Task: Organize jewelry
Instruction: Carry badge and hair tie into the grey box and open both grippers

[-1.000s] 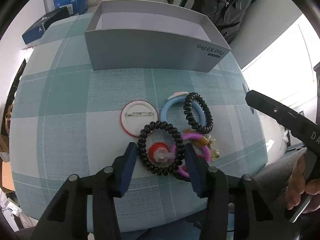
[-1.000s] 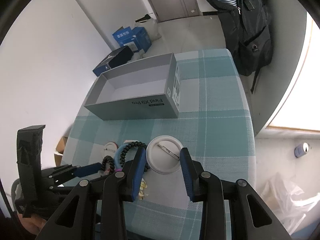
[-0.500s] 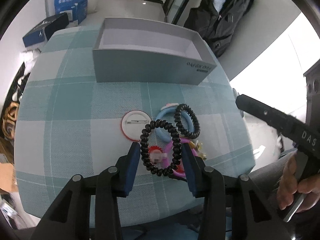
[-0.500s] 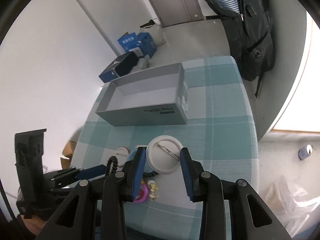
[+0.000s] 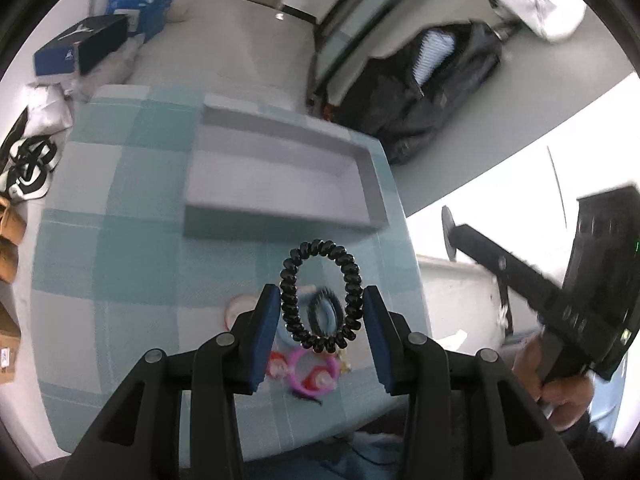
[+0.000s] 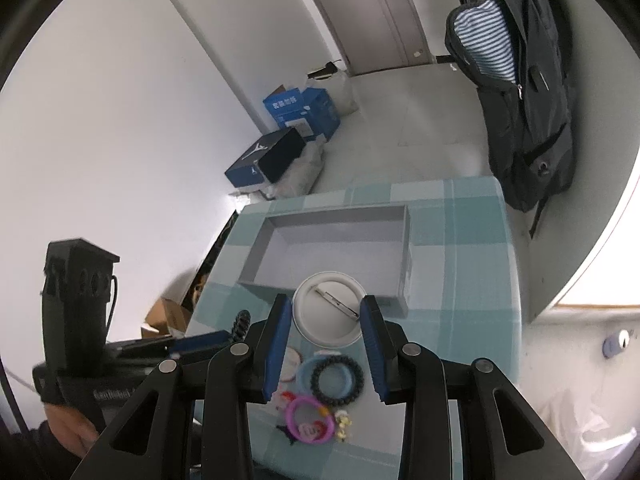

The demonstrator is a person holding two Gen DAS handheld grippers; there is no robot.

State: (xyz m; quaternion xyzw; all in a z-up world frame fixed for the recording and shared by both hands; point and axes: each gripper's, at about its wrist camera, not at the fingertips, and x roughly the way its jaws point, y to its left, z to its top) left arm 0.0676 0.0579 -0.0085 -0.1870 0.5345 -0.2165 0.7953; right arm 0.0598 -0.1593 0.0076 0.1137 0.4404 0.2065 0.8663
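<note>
My left gripper (image 5: 322, 320) is shut on a black spiral hair tie (image 5: 320, 294) and holds it high above the table. My right gripper (image 6: 326, 322) is shut on a white round pin badge (image 6: 330, 310), held in the air near the front wall of the empty grey box (image 6: 332, 240); the box also shows in the left wrist view (image 5: 280, 184). On the checked cloth below lie a blue ring (image 6: 306, 376), a black bead bracelet (image 6: 338, 376), a pink ring (image 6: 310, 420) and another pin badge (image 6: 290, 362).
The table (image 6: 460, 248) has a teal checked cloth. Blue and black shoe boxes (image 6: 280, 148) stand on the floor beyond. A dark backpack (image 6: 520, 92) hangs at the far right. The left gripper's body (image 6: 76, 320) is at the right wrist view's left.
Both grippers have risen well above the table, each carrying its item. The left one lifted the spiral hair tie off the pile. The box now looks farther below.
</note>
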